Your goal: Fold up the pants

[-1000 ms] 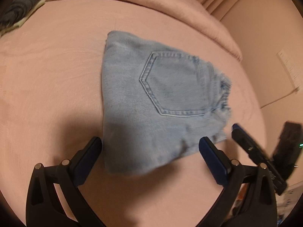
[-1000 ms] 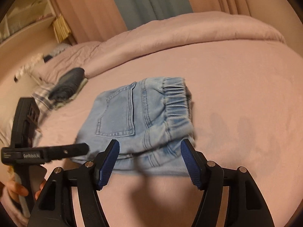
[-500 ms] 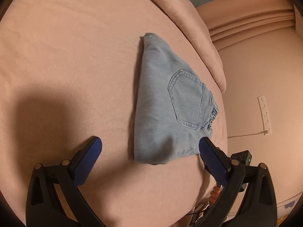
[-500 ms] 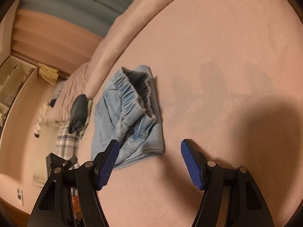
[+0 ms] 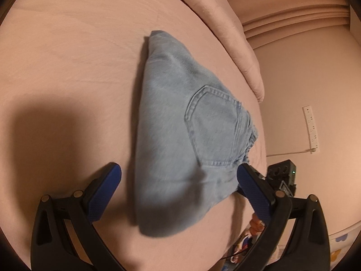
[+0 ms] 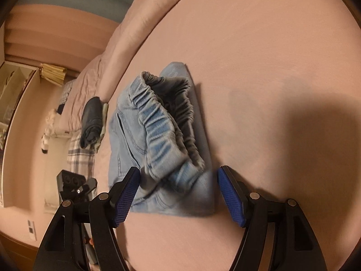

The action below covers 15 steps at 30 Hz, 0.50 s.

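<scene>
While the pants [image 5: 180, 135] lie folded on the bed [image 5: 67, 56], we hold both grippers' fingers [image 6: 126, 194] spread, empty, judging only tidying remains.

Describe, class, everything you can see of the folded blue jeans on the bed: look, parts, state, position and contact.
The jeans are light blue washed denim, folded into a compact, roughly rectangular bundle lying flat on the pink bed cover. A stitched back pocket faces up. The gathered elastic waistband sits at one end, gaping open to show the darker inside. Both the left gripper and right gripper are open, their blue pads straddling the bundle's near edge; whether they touch it is unclear.
</scene>
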{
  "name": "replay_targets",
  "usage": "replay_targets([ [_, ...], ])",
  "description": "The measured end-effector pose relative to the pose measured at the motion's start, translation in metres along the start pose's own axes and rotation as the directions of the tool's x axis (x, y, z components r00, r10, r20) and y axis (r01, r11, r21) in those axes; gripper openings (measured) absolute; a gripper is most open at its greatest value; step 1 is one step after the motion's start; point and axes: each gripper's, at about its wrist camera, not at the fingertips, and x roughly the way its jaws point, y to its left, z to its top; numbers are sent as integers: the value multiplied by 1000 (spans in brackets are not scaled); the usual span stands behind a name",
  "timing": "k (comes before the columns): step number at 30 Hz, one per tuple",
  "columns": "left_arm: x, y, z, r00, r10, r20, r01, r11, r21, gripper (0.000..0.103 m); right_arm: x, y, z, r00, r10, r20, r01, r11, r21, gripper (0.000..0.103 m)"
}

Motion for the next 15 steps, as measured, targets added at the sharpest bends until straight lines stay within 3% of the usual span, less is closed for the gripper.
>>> replay_targets([
  [9,22,-13,10,999,-12,-33,12,1000,19,101,21,12,14,999,21,-46,-22,999,-28,81],
  [15,25,-22,3,999,52,-5,-52,995,83,101,24,19,13,1000,-4,-2,3,998,-70,81],
])
